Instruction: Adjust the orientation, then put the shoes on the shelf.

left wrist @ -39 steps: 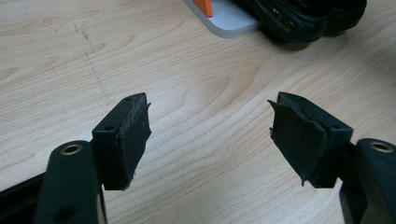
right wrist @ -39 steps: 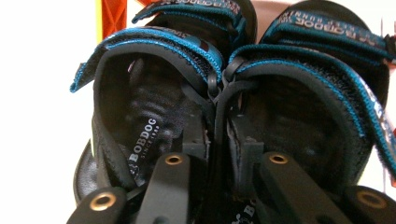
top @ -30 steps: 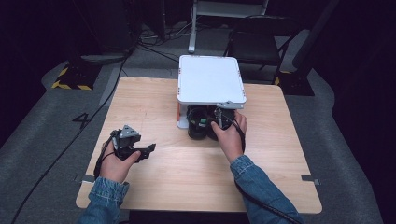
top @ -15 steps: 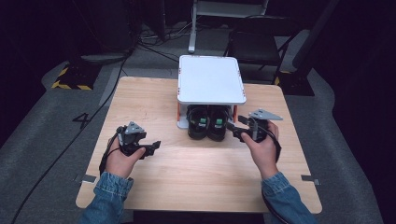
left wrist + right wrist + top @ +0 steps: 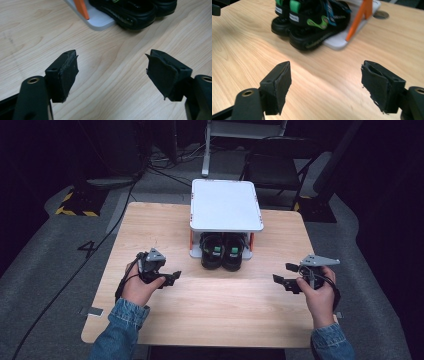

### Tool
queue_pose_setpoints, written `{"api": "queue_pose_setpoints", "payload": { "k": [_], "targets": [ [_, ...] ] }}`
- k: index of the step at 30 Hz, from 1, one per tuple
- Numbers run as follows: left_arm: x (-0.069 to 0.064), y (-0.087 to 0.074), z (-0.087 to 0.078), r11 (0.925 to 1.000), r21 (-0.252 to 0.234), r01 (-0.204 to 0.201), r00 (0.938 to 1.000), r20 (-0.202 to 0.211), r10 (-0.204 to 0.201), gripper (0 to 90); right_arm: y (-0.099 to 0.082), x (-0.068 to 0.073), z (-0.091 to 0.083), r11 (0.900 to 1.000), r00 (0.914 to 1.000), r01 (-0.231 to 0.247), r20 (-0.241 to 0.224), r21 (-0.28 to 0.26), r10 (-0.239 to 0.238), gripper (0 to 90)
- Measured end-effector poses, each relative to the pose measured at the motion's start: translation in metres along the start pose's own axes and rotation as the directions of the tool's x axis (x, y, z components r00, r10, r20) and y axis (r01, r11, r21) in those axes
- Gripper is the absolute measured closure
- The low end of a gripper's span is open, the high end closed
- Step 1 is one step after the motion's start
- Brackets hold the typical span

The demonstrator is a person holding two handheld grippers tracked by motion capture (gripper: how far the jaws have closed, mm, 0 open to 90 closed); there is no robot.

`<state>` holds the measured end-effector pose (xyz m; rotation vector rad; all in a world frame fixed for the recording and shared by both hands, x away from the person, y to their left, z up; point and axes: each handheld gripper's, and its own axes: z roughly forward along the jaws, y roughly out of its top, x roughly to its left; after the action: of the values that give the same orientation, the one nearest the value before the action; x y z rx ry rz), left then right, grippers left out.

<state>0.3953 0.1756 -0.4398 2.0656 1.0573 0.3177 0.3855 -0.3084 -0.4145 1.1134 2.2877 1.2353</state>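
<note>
Left gripper (image 5: pixel 172 277) at the left of the bench (image 5: pixel 150 220), jaws wide apart after opening a little more, nothing between them, only bare wood. In the middle, pair of black shoes (image 5: pixel 221 251) side by side on the lower shelf of the small white rack (image 5: pixel 226 205), toes over its front edge. Right gripper (image 5: pixel 282 275) at the right, well apart from the shoes, jaws just opened wide, empty.

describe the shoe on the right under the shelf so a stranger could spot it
On the wooden table stands a white two-level rack with orange posts. On its lower level sit two black shoes side by side; the right shoe lies nearer the person's right gripper.
</note>
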Motion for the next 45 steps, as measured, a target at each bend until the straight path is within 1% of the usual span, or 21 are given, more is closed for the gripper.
{"api": "queue_pose_setpoints", "payload": {
  "k": [3, 6, 8, 11, 13, 14, 17, 19, 21, 27, 30, 32, 34, 36, 37, 38, 39, 41, 42, 43, 45],
  "targets": [
    [-0.004, 0.002, 0.012, 0.9987, 0.050, -0.007, 0.9995, 0.032, 0.006, 21.4, -0.014, -0.007, -0.007, 0.9993, 0.9992, -0.037, 0.016, 0.009, 0.037, 22.7],
    [-0.007, 0.004, 0.023, 0.9970, 0.072, -0.029, 0.9994, 0.020, 0.028, 19.1, -0.035, -0.018, -0.006, 0.9967, 0.9962, -0.076, 0.045, 0.029, 0.074, 22.2],
    [-0.009, 0.004, 0.029, 0.9948, 0.079, -0.064, 0.9978, 0.022, 0.063, 18.1, -0.039, -0.020, -0.005, 0.9954, 0.9952, -0.085, 0.051, 0.044, 0.083, 22.1],
    [-0.017, 0.005, 0.038, 0.9917, 0.085, -0.097, 0.9950, 0.034, 0.094, 18.5, -0.051, -0.026, 0.001, 0.9922, 0.9940, -0.106, 0.034, 0.066, 0.104, 21.7],
    [-0.024, 0.007, 0.044, 0.9887, 0.090, -0.120, 0.9926, 0.032, 0.118, 19.0, -0.059, -0.028, 0.003, 0.9940, 0.9956, -0.091, 0.030, 0.061, 0.089, 20.8],
    [-0.028, 0.007, 0.047, 0.9891, 0.088, -0.118, 0.9927, 0.034, 0.115, 20.2, -0.062, -0.029, 0.005, 0.9954, 0.9973, -0.065, 0.038, 0.071, 0.062, 18.9],
    [-0.037, 0.008, 0.056, 0.9940, 0.070, -0.083, 0.9957, 0.045, 0.080, 26.4, -0.074, -0.031, 0.017, 0.9906, 0.9977, -0.047, 0.055, 0.128, 0.041, 17.4],
    [-0.042, 0.009, 0.060, 0.9962, 0.061, -0.063, 0.9980, 0.002, 0.063, 31.9, -0.079, -0.032, 0.024, 0.9884, 0.9972, -0.041, 0.067, 0.146, 0.032, 17.5],
    [-0.047, 0.009, 0.065, 0.9950, 0.057, -0.082, 0.9960, -0.030, 0.084, 33.8, -0.082, -0.032, 0.028, 0.9896, 0.9968, -0.040, 0.074, 0.138, 0.030, 15.9],
    [-0.056, 0.011, 0.075, 0.9956, 0.012, -0.093, 0.9938, -0.061, 0.093, 35.9, -0.081, -0.032, 0.030, 0.9899, 0.9957, -0.035, 0.090, 0.138, 0.023, 15.5],
    [-0.058, 0.013, 0.080, 0.9979, -0.010, -0.064, 0.9964, -0.056, 0.064, 37.5, -0.079, -0.031, 0.031, 0.9882, 0.9960, -0.026, 0.088, 0.151, 0.013, 15.8],
    [-0.060, 0.014, 0.084, 0.9982, -0.023, -0.056, 0.9971, -0.053, 0.055, 37.6, -0.076, -0.030, 0.031, 0.9937, 0.9982, -0.024, 0.057, 0.109, 0.018, 15.6],
    [-0.061, 0.014, 0.086, 0.9978, -0.023, -0.061, 0.9965, -0.059, 0.060, 38.8, -0.069, -0.027, 0.033, 0.9979, 0.9966, -0.032, 0.077, 0.056, 0.027, 15.5],
    [-0.059, 0.015, 0.088, 0.9976, -0.029, -0.063, 0.9955, -0.073, 0.061, 39.4, -0.058, -0.018, 0.039, 0.9995, 0.9898, -0.027, 0.140, 0.016, 0.025, 22.5],
    [-0.059, 0.015, 0.090, 0.9981, -0.034, -0.051, 0.9967, -0.064, 0.049, 40.0, -0.054, -0.011, 0.043, 0.9996, 0.9935, -0.023, 0.112, 0.014, 0.022, 23.9],
    [-0.058, 0.015, 0.091, 0.9980, -0.032, -0.055, 0.9964, -0.067, 0.052, 40.1, -0.051, -0.005, 0.047, 0.9996, 0.9989, 0.004, 0.046, 0.026, -0.005, 22.3],
    [-0.058, 0.015, 0.093, 0.9983, -0.033, -0.049, 0.9973, -0.057, 0.047, 40.1, -0.048, 0.001, 0.051, 0.9981, 0.9990, 0.046, 0.000, 0.042, -0.046, 31.5],
    [-0.058, 0.016, 0.096, 0.9976, -0.036, -0.059, 0.9962, -0.067, 0.057, 42.5, -0.041, 0.010, 0.057, 0.9926, 0.9921, 0.120, 0.035, 0.022, -0.121, 45.9],
    [-0.059, 0.016, 0.098, 0.9977, -0.041, -0.054, 0.9969, -0.059, 0.052, 44.1, -0.036, 0.014, 0.059, 0.9919, 0.9920, 0.126, 0.006, -0.007, -0.126, 54.8],
    [-0.058, 0.017, 0.099, 0.9976, -0.038, -0.058, 0.9964, -0.063, 0.055, 44.3, -0.031, 0.018, 0.062, 0.9935, 0.9936, 0.110, -0.023, -0.029, -0.110, 56.5],
    [-0.058, 0.018, 0.102, 0.9974, -0.050, -0.051, 0.9969, -0.063, 0.048, 47.3, -0.021, 0.026, 0.068, 0.9975, 0.9976, 0.066, -0.019, -0.027, -0.066, 65.0]
  ]
}}
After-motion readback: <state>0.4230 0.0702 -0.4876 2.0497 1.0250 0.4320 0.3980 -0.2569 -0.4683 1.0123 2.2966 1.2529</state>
